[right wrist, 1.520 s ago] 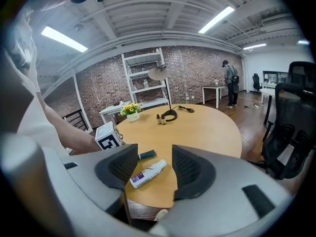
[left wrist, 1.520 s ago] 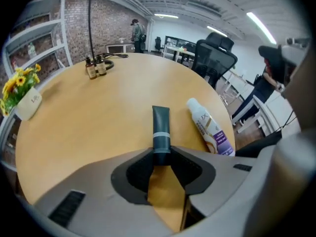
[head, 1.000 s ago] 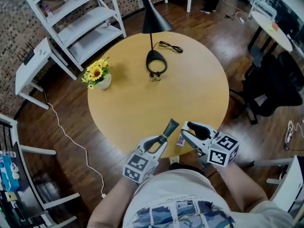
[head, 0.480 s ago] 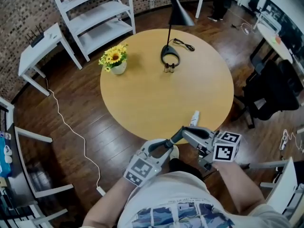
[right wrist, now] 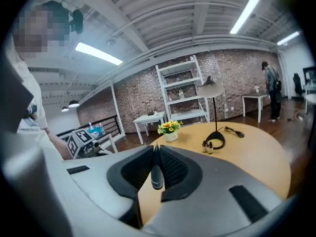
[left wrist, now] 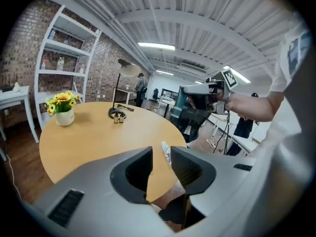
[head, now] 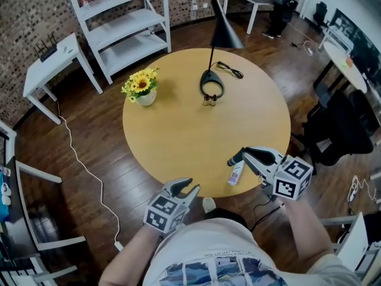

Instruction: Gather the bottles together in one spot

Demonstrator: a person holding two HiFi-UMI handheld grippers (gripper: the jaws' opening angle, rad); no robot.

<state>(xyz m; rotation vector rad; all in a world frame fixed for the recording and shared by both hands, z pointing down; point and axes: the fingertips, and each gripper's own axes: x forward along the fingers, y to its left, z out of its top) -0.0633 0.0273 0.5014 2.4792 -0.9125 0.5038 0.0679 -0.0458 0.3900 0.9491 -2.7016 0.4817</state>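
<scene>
Brick walls [head: 21, 11] back the round surface [head: 172, 130], where our right gripper [head: 240, 157] clenches a dark bottle [right wrist: 156, 174] just above the lying white bottle [head: 236, 173], our left gripper [head: 186, 188] released, two small bottles [head: 207, 102] by the lamp [head: 225, 34].

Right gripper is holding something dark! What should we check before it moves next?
1. Right gripper shut firmly on the dark slim thing: ok.
2. Is that thing a bottle or only a cap: cannot tell.
3. Left gripper free to help, jaws apart, gripping nothing: ok.
4. White bottle gathered with the others: not ok; it lies alone near the table edge closest to the person.
5. Two small bottles upright beside the lamp base: ok.
6. Tabletop bare between the white bottle and those two: ok.
</scene>
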